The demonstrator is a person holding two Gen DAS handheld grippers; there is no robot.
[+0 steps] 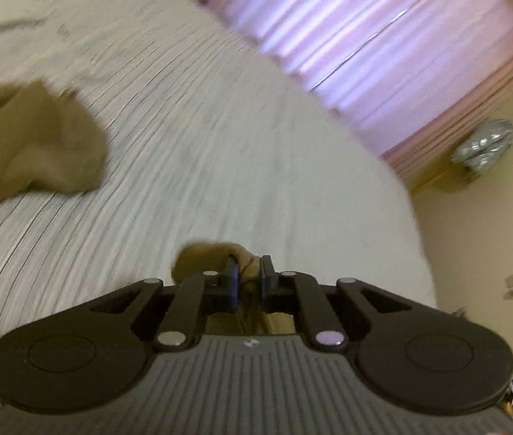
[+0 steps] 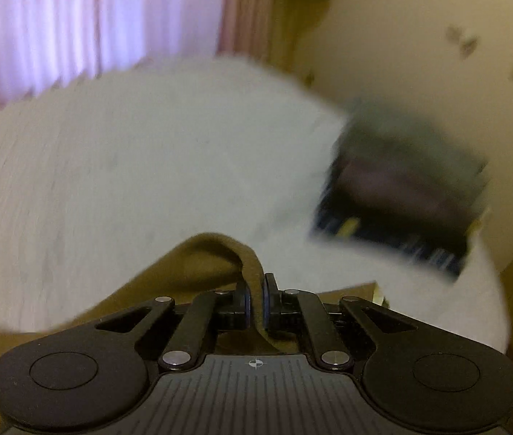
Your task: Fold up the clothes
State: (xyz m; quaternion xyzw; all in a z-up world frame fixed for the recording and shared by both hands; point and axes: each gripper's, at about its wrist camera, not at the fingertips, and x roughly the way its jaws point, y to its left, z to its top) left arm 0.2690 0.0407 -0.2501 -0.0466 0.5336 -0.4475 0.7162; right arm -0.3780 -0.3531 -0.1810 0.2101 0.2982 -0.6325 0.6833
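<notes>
Low in both frames, each gripper pinches the olive-brown garment [image 2: 216, 264] above the white bed [image 1: 220, 145].
Left gripper [image 1: 249, 277] and right gripper [image 2: 255, 301] clamp bunched edges; the cloth looks soft, light and limp, best held at corners or hems.

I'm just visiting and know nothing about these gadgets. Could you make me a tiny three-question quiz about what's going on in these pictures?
1. True or false: both grippers are empty.
2. What colour is the garment pinched by the right gripper?
3. Beyond the bed, what hangs: A) curtains, B) a mirror, C) shelves?

Key: 1. False; the left gripper also pinches olive-brown cloth. 2. Olive-brown. 3. A.
</notes>
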